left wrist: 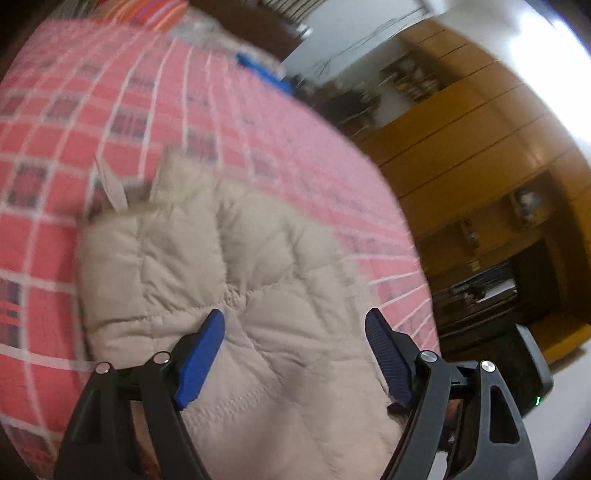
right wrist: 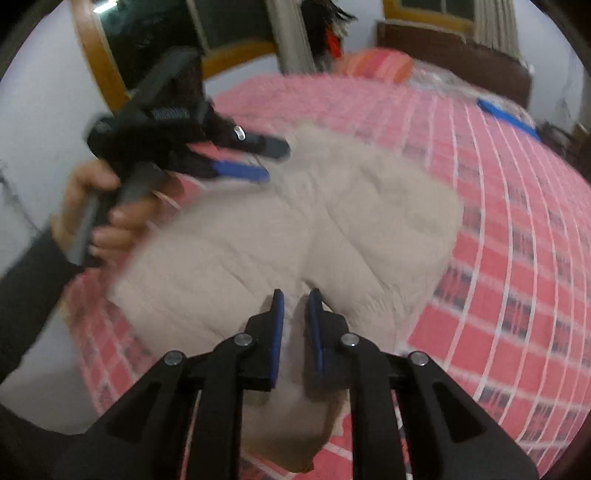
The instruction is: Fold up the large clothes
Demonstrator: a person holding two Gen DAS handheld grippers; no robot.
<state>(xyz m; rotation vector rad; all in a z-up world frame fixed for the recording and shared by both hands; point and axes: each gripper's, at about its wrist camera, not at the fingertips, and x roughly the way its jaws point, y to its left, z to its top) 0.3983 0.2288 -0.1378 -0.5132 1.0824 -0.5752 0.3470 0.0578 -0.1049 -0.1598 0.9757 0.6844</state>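
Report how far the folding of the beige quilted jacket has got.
Done: the beige quilted jacket lies bunched into a compact shape on the pink checked bedspread. In hand: the right gripper looks nearly closed on a fold; the left gripper hovers open. Left: flattening and final folds, probably.

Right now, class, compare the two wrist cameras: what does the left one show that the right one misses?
Only the left wrist view shows the yellow-brown wooden cupboards. Only the right wrist view shows the person's hand holding the left gripper, and the wood-framed window. Both show the beige quilted jacket on the pink checked bedspread and a flat blue object at the far edge.
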